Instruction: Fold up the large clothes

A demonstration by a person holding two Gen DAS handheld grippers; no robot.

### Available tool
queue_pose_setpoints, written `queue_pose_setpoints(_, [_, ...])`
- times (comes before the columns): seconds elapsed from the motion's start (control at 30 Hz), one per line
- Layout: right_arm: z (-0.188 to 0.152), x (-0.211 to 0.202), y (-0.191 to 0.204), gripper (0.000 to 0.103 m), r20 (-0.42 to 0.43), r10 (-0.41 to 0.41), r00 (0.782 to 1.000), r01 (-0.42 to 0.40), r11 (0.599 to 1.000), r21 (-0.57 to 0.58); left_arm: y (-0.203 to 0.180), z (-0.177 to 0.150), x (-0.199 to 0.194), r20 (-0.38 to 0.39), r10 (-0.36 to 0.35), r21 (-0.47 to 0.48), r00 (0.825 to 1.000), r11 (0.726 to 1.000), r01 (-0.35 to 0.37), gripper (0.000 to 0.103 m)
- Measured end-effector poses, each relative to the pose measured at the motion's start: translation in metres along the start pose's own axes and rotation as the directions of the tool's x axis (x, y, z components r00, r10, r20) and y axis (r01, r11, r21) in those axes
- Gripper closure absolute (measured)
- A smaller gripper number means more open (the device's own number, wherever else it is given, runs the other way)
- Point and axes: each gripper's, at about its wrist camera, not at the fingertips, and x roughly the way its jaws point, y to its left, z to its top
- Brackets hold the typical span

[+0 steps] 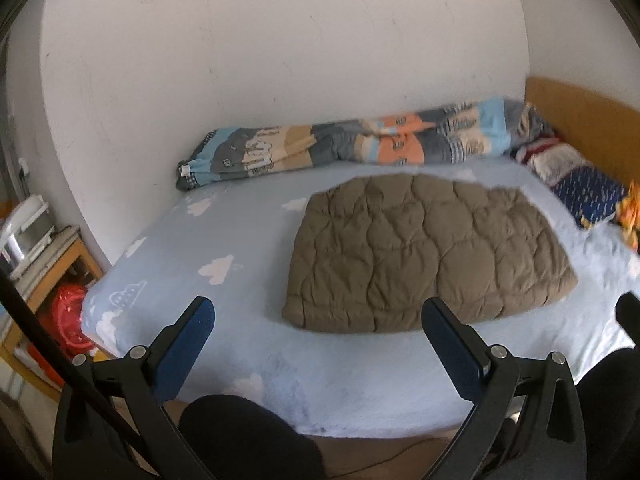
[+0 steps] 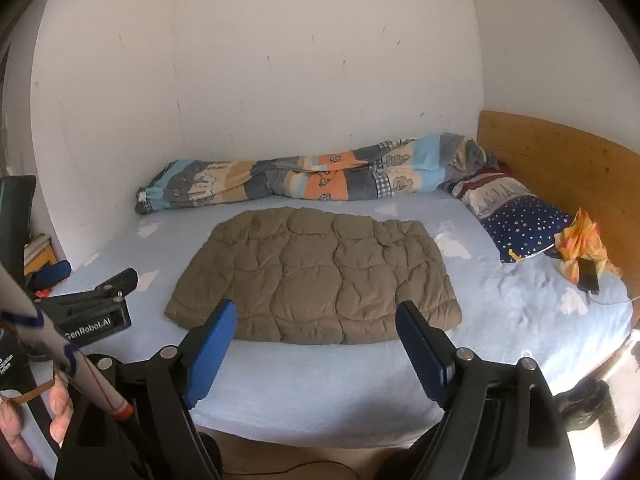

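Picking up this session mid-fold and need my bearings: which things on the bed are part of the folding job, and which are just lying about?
Job:
- brown quilted garment, lying folded on the blue sheet
- left gripper and right gripper, both open, empty

Lying about:
- patchwork duvet bunched along the wall
- starry pillow
- orange cloth beside the pillow
- wooden headboard

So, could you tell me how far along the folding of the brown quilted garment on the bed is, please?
Done, by the look of it: the brown quilted garment lies flat on the bed as a compact folded rectangle, with no sleeves showing. In hand: nothing; the left gripper and right gripper are both open and empty, short of its near edge. Left: possibly a further fold, though I cannot tell whether one is intended.
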Motion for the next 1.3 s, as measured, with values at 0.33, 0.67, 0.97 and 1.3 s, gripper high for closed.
queue_pose_setpoints(0.33, [0.003, 0.015, 0.004, 0.018, 0.014, -0.035, 0.999, 0.036, 0.999, -0.021, -0.006, 0.000, 0.011, 0.017, -0.047, 0.002, 0.999, 0.999, 0.047, 0.000])
queue_pose_setpoints(0.67, [0.008, 0.022, 0.010, 0.017, 0.005, -0.024, 1.000, 0.024, 0.999, -0.038, -0.002, -0.001, 0.016, -0.012, -0.054, 0.021, 0.998, 0.998, 0.054, 0.000])
queue_pose_setpoints(0.97, [0.003, 0.028, 0.015, 0.017, -0.022, -0.025, 0.999, 0.024, 0.998, -0.054, -0.004, -0.006, 0.018, -0.029, -0.061, 0.029, 0.998, 0.998, 0.062, 0.000])
queue_pose_setpoints(1.3, [-0.002, 0.036, 0.016, 0.017, -0.047, -0.031, 0.998, 0.029, 0.998, -0.048, -0.006, -0.013, 0.031, -0.066, -0.030, 0.044, 0.997, 0.998, 0.033, 0.000])
